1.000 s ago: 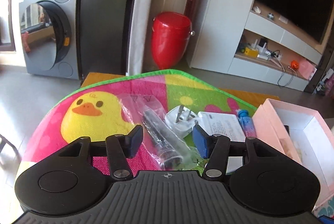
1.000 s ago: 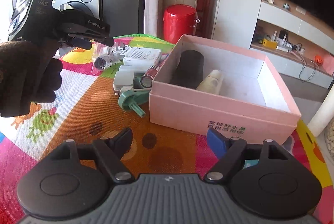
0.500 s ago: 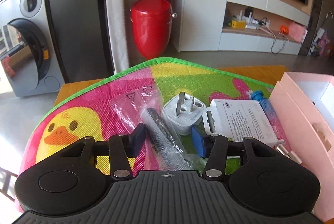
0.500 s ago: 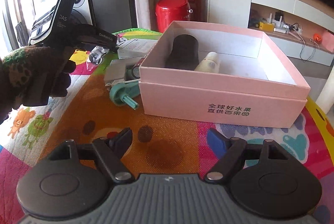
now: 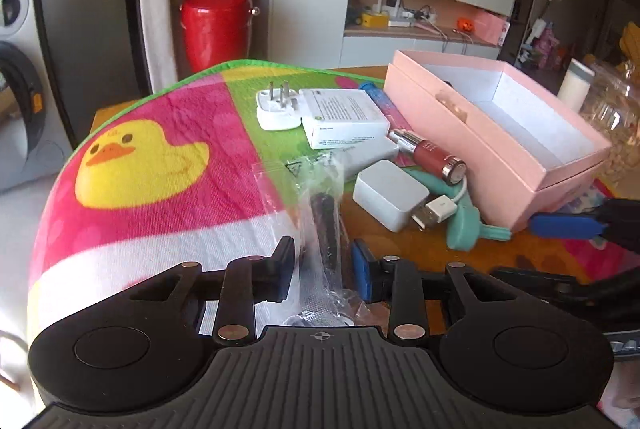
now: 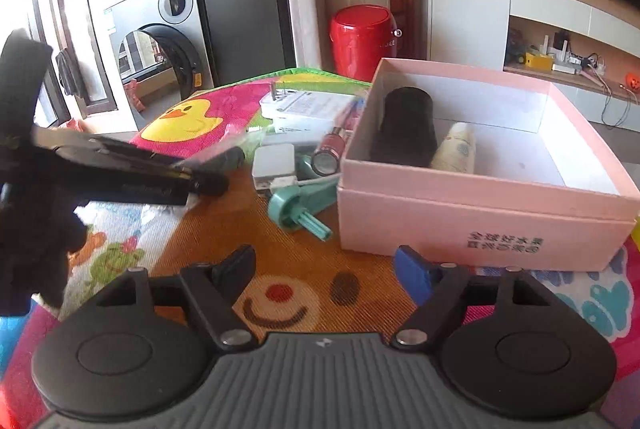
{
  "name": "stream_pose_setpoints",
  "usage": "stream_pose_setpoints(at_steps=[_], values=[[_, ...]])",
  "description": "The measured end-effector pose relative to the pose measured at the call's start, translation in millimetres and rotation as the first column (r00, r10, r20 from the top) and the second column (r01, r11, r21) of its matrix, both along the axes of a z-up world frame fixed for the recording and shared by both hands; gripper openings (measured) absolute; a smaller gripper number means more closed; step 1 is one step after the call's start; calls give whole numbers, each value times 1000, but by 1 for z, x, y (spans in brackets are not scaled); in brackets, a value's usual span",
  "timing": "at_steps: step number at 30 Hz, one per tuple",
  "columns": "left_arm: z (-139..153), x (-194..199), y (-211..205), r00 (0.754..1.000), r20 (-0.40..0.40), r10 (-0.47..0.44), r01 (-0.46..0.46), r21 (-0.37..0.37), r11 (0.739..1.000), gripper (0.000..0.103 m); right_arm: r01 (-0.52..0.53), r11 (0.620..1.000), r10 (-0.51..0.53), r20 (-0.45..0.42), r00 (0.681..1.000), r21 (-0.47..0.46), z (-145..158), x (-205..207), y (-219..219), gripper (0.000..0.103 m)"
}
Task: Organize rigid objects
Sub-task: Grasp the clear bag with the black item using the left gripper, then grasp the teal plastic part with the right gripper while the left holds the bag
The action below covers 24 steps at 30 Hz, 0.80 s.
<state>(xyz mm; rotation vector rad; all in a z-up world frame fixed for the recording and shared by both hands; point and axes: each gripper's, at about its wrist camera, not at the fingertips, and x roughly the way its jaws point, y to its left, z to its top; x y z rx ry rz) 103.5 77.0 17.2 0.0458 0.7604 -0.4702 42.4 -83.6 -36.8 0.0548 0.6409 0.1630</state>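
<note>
- Left gripper: jaws have just been closing, now narrow, w/ a dark slim cylinder in a clear crinkly plastic bag between them. Bag looks pinched, but can't tell if the pads press the cylinder itself.
- Bagged cylinder's long axis runs straight along the gripper's pointing line, away from cam; far end sticks out past the fingertips toward the pile of small items. In the right wrist view it looks lifted off the bright cartoon-print play mat.
- Open pink cardboard box lies fwd and to the right of the left gripper; that's the way the bag likely has to go. Box already holds a black cylinder and a cream-coloured bottle.
- Right gripper: jaws wide apart, nothing between them; hovers over the mat just in front of the box's near wall.
- Still on the mat beside the box: white wall plug, white flat carton, red metallic tube, white square charger w/ USB cable, teal plastic tool.
</note>
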Motion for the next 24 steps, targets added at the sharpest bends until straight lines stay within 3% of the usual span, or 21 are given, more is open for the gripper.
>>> stream_pose_setpoints(at_steps=[3, 4, 5, 8, 12, 14, 15, 19, 21, 23, 24], values=[[3, -6, 16, 998, -26, 51, -53, -105, 993, 33, -4, 1000, 4, -20, 1000, -9, 0, 20, 16, 69], [5, -8, 19, 998, -26, 63, -66, -118, 991, 33, 3, 1000, -3, -27, 1000, -22, -1, 26, 21, 59], [7, -8, 20, 997, -27, 72, -75, -122, 990, 33, 6, 999, -8, -38, 999, -43, -2, 32, 26, 42], [10, -13, 18, 997, -13, 78, -78, -101, 992, 33, -19, 996, 14, -48, 999, -92, -3, 35, 31, 36], [8, -15, 1, 997, -5, 78, -78, -42, 996, 33, -68, 994, 62, -72, 995, -82, -4, 9, 15, 34], [6, -14, -8, 997, 0, 81, -81, -29, 996, 33, -65, 992, 58, -72, 996, -105, -4, -12, 4, 11], [5, -14, -12, 997, 0, 78, -78, -29, 997, 33, -64, 990, 55, -75, 996, -125, -4, -23, -2, 10], [1, -24, -35, 999, 24, 21, -22, 18, 1000, 35, -19, 975, 9, -42, 999, -223, -7, -58, -27, 11], [1, -35, -43, 999, 41, -12, 10, 59, 998, 35, 2, 966, -6, -16, 1000, -257, -9, -68, -35, 19], [1, -44, -42, 998, 21, -53, 52, 44, 998, 35, -1, 974, 0, -3, 1000, -226, -7, -71, -41, 58], [2, -49, -40, 997, 7, -70, 70, 36, 997, 34, 6, 979, -4, 12, 1000, -202, -5, -70, -42, 66]])
